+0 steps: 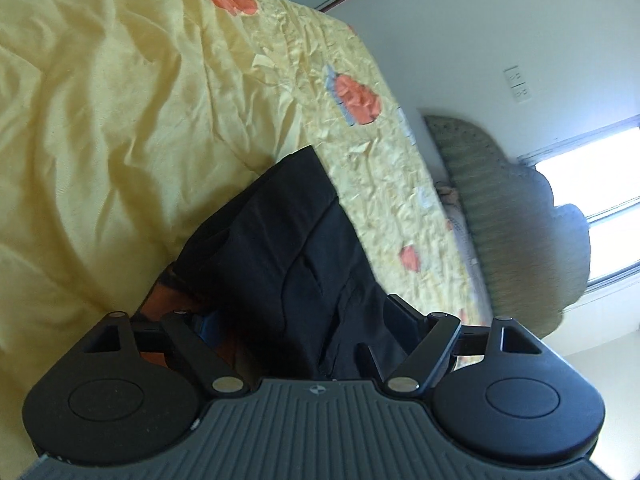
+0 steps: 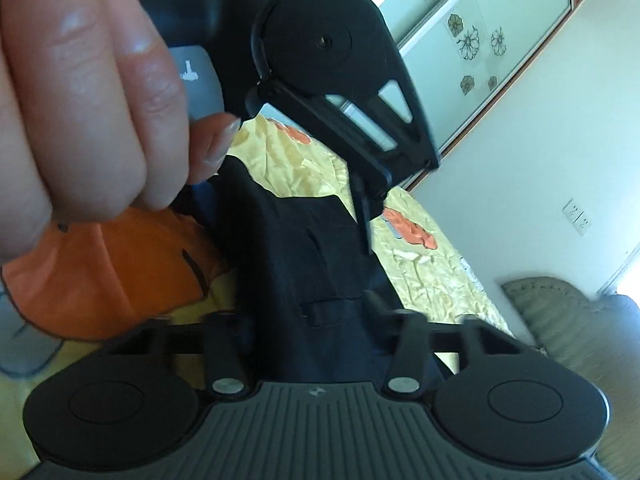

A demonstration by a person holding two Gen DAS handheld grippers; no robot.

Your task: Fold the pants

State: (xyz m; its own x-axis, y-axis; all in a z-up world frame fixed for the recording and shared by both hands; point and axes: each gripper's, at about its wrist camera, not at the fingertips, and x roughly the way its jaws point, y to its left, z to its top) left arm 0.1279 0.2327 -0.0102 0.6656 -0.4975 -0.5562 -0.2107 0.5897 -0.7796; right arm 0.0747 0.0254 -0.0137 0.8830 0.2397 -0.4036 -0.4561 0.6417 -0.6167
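From my left wrist view the black pants (image 1: 288, 248) hang bunched straight ahead of the left gripper (image 1: 320, 344), with cloth filling the gap between its fingers. The fingers stand fairly wide and I cannot tell whether they pinch the cloth or merely have it draped between them. The pants lie over the yellow bedspread (image 1: 120, 128), which fills the left side of the view. The bed's edge runs diagonally down to the right of the pants, and past it is a strip of open room up to the white wall (image 1: 460, 40). A grey-green cushioned seat (image 1: 500, 216) sits close along that edge, with a bright window (image 1: 592, 184) behind it.

From my right wrist view the right gripper (image 2: 320, 320) also has the pants (image 2: 304, 240) running up between its fingers. The right finger presses against the cloth's side, but the left is blurred, so I cannot tell if they clamp it. The left gripper (image 2: 360, 208) is just ahead and above, held in the person's left hand (image 2: 80, 92), close enough to crowd that side. To the right the bed edge falls away toward a wardrobe with flower-patterned doors (image 2: 480, 48). I see no containers.
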